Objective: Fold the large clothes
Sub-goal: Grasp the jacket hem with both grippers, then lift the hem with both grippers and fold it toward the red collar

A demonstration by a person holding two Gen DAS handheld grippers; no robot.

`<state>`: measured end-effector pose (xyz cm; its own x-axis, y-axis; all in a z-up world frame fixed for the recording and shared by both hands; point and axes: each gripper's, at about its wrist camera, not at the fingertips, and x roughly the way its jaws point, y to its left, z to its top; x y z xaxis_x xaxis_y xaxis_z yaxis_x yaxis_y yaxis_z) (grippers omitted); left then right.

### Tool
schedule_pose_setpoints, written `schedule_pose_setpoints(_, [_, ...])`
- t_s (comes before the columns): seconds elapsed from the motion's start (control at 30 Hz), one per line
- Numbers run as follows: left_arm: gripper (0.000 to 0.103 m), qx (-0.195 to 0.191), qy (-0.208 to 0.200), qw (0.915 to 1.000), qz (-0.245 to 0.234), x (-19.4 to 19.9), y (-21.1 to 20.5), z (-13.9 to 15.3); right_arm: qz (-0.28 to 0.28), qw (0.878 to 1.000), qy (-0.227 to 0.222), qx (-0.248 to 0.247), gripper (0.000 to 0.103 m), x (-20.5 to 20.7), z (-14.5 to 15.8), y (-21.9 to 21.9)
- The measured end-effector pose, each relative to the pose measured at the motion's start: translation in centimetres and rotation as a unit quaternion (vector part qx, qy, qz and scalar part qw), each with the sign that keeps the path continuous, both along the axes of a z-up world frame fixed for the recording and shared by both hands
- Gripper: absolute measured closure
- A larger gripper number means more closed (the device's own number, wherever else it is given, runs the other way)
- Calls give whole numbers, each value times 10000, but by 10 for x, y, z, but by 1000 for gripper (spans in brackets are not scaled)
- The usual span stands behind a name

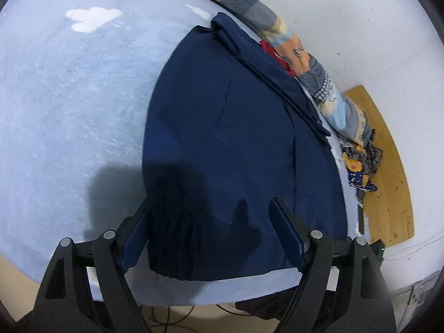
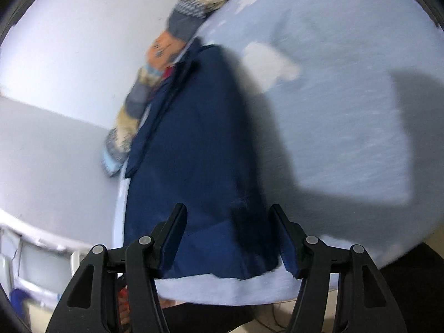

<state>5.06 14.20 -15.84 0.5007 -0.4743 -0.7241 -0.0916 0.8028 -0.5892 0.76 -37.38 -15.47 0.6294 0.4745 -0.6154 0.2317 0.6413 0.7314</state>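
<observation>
Jaws of the left gripper [image 1: 211, 233] stand wide, empty, poised just over the near hem of the navy garment [image 1: 227, 138]; the right gripper [image 2: 229, 238] is likewise parted with nothing between its pads, above that same hem's other stretch. The garment lies flat on the pale blue bed sheet [image 1: 69, 97], near the bed's edge, already doubled into a long panel running away from the grippers. It looks like soft woven cloth, matte, limp and fairly light though bulky in layers; it should drape and slide on the fuzzy sheet rather than hold shape. Best hold, I judge, is the two near hem corners, pinching all layers. Beyond the garment's far end sits its collar, and beside that a patchwork quilt [image 1: 299, 52] bunched along the white wall [image 1: 374, 27].
</observation>
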Motion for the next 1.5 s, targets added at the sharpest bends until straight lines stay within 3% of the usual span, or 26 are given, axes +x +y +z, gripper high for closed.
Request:
schedule_pose_setpoints(0.1, [22, 103, 256, 9994, 189, -1, 9, -12, 194, 9986, 220, -450, 42, 11, -6, 14])
schedule_pose_setpoints(0.13, [22, 27, 259, 9994, 208, 0, 10, -15, 226, 9978, 211, -580, 50, 13, -4, 18])
schedule_pose_setpoints(0.17, [22, 78, 235, 9995, 176, 0, 9, -14, 288, 9966, 163, -754, 71, 15, -1, 23])
schedule_pose_setpoints(0.2, [22, 130, 218, 9996, 137, -1, 7, -13, 398, 9954, 93, -869, 83, 16, 2, 28])
schedule_pose_setpoints(0.23, [22, 151, 150, 9998, 48, -1, 3, -11, 421, 9947, 21, -937, 85, 16, 5, 31])
schedule_pose_setpoints(0.33, [22, 455, -59, 9989, -135, -4, -4, -5, 472, 9928, -16, -1097, 86, 18, 7, 36])
schedule_pose_setpoints(0.4, [22, 869, -48, 9960, -220, -1, -12, -6, 486, 9919, 83, -1171, 86, 18, -2, 36])
schedule_pose_setpoints(0.6, [23, 1869, -172, 9814, -406, -3, -32, -11, 359, 9941, 130, -1017, 86, 16, -10, 32])
schedule_pose_setpoints(0.73, [23, 1720, -186, 9845, -291, -4, -26, -12, 292, 9940, 87, -1050, 86, 10, -11, 32])
schedule_pose_setpoints(0.77, [30, 1730, -157, 9843, -300, -3, -24, -11, 281, 9941, 88, -1045, 86, 11, -11, 32])
schedule_pose_setpoints(0.87, [72, 1813, -262, 9830, -136, -5, -17, -5, 236, 9935, 125, -1107, 87, 9, -8, 32])
schedule_pose_setpoints(0.93, [75, 1678, -324, 9852, -98, -7, -13, -3, 256, 9919, 45, -1245, 90, 9, -1, 34])
schedule_pose_setpoints(1.03, [80, 1847, -592, 9809, -163, -10, -22, 4, 220, 9911, -294, -1281, 91, 5, 13, 37])
schedule_pose_setpoints(1.17, [82, 1893, -1092, 9756, -208, -20, -31, 24, 171, 9913, -861, -980, 92, -3, 35, 34])
schedule_pose_setpoints(1.37, [82, 1689, -1287, 9772, -45, -33, -23, 43, 200, 9900, -1210, -698, 92, -14, 53, 30])
schedule_pose_setpoints(1.5, [82, 1635, -1225, 9789, -5, -38, -16, 40, 311, 9902, -1243, -564, 92, -19, 55, 30])
